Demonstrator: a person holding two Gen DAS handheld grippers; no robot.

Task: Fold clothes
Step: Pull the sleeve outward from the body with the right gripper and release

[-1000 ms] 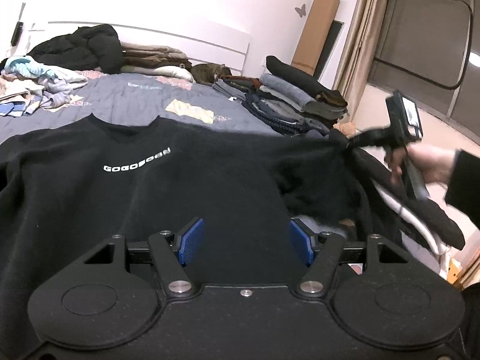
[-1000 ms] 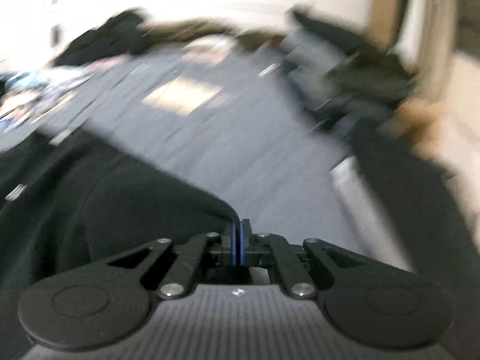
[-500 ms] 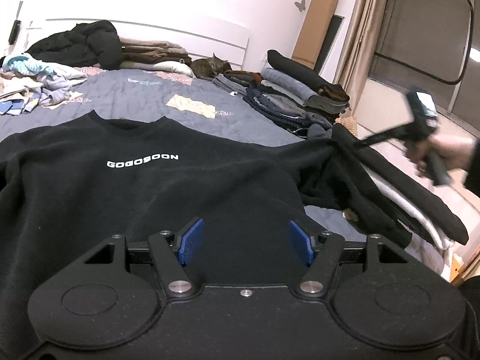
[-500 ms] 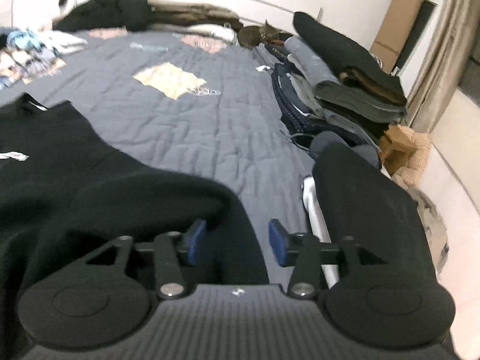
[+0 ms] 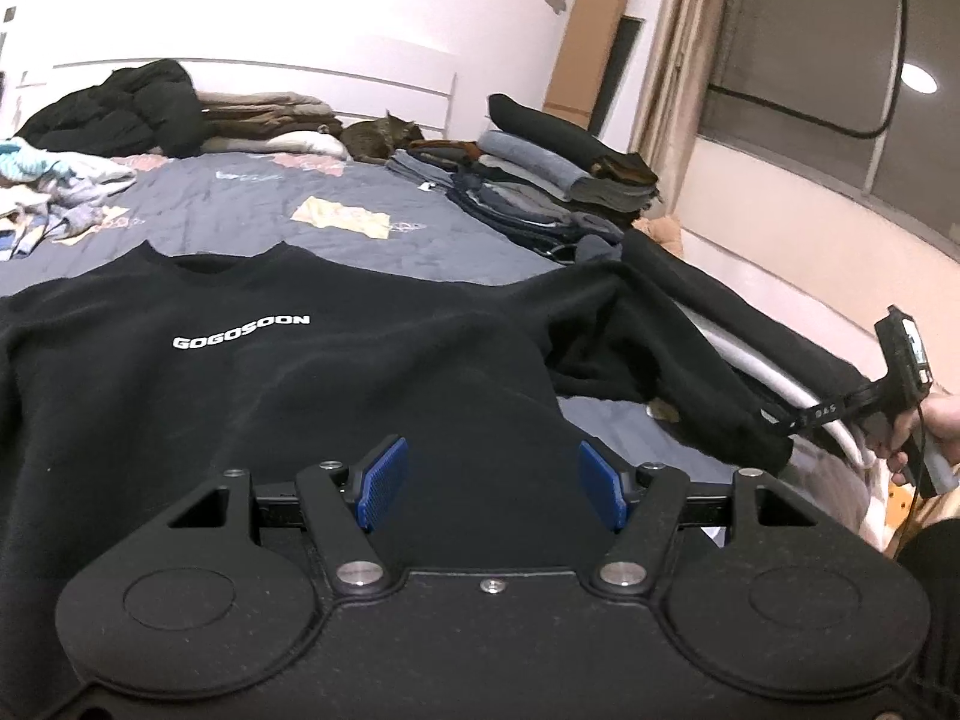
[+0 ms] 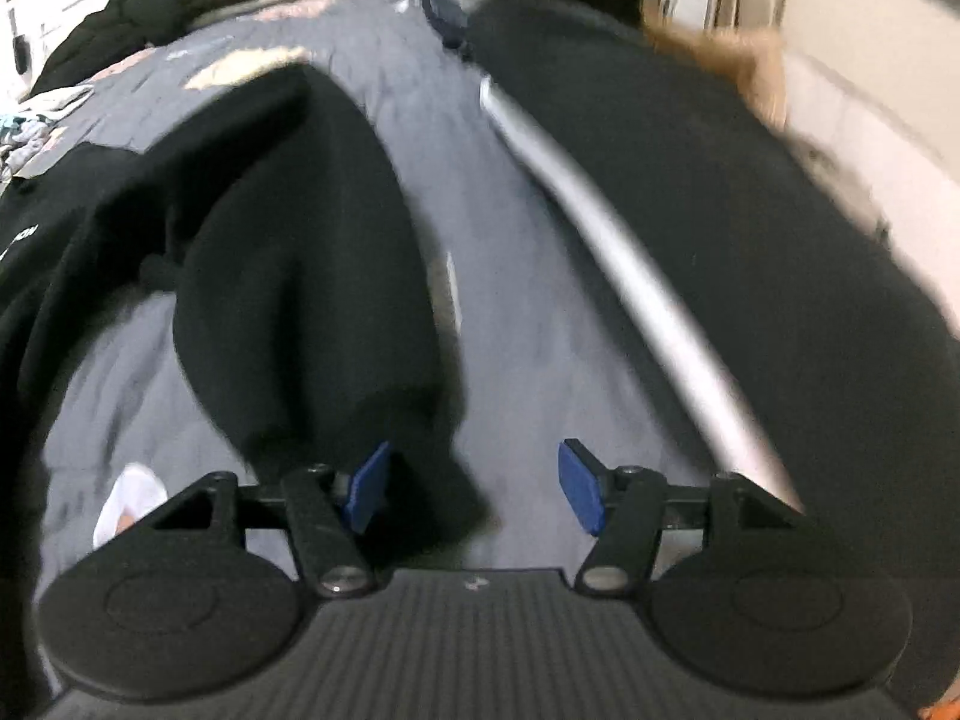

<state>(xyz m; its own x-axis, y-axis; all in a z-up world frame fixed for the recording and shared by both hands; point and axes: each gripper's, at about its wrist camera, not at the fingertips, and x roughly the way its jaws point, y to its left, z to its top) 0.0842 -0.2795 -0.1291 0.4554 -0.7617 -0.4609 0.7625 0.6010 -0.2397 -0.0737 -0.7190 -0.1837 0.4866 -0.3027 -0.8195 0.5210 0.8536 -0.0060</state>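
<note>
Both low over sweatshirt point(image 5: 300, 372), bedward.

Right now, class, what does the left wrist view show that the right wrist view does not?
Only the left wrist view shows the sweatshirt's collar and full GOGOSOON lettering, the cat by the headboard, the stack of folded clothes and the hand holding the right gripper. Only the right wrist view shows the sleeve cuff up close, by its left jaw. Both show the black sweatshirt on the grey quilt, with open jaws.

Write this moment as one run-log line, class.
task: fold clothes | left hand-held gripper: open over black sweatshirt | right hand-held gripper: open at sleeve cuff | fold: not begun
</note>
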